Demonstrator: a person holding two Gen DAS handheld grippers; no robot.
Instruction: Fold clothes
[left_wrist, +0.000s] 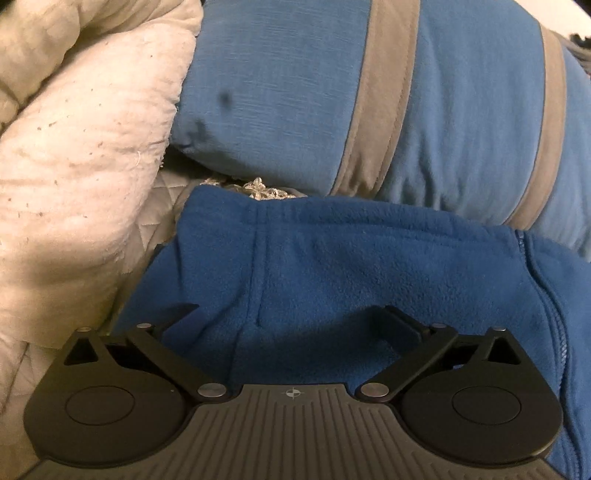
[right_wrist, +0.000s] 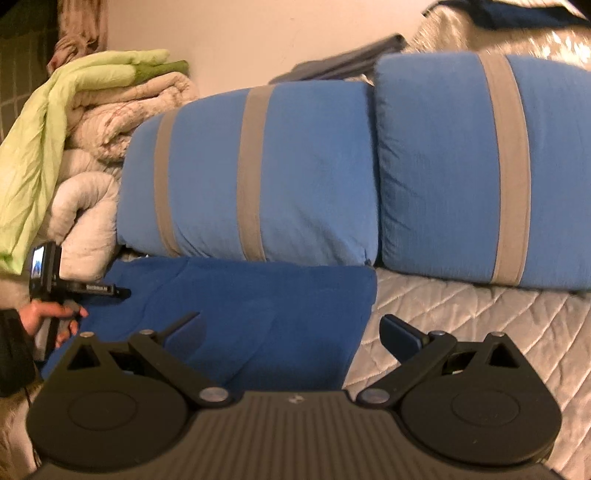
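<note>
A blue fleece (right_wrist: 236, 310) lies flat on a bed covered by a pale quilted spread (right_wrist: 480, 332), its far edge just in front of two blue pillows (right_wrist: 258, 173) with grey stripes that stand side by side against a plain cream wall (right_wrist: 258, 40). A zip (left_wrist: 550, 295) runs down the fleece on the right of the left wrist view. To the left of the pillows a heap of whitish quilts (right_wrist: 96, 147) is piled up, with a light green cover (right_wrist: 44, 125) draped over the top; a patterned curtain hangs in the far left corner. More pale bedding and a dark cloth lie behind the right pillow. The left gripper (left_wrist: 291, 321) is low over the fleece with its jaws spread wide and nothing clamped between them, only fleece beneath. In the right wrist view a hand (right_wrist: 48, 317) in a dark sleeve holds it at the fleece's left edge. The right gripper (right_wrist: 291, 328) is released too, its jaws wide apart over the fleece's right edge, one finger above the fleece and the other above the spread.
</note>
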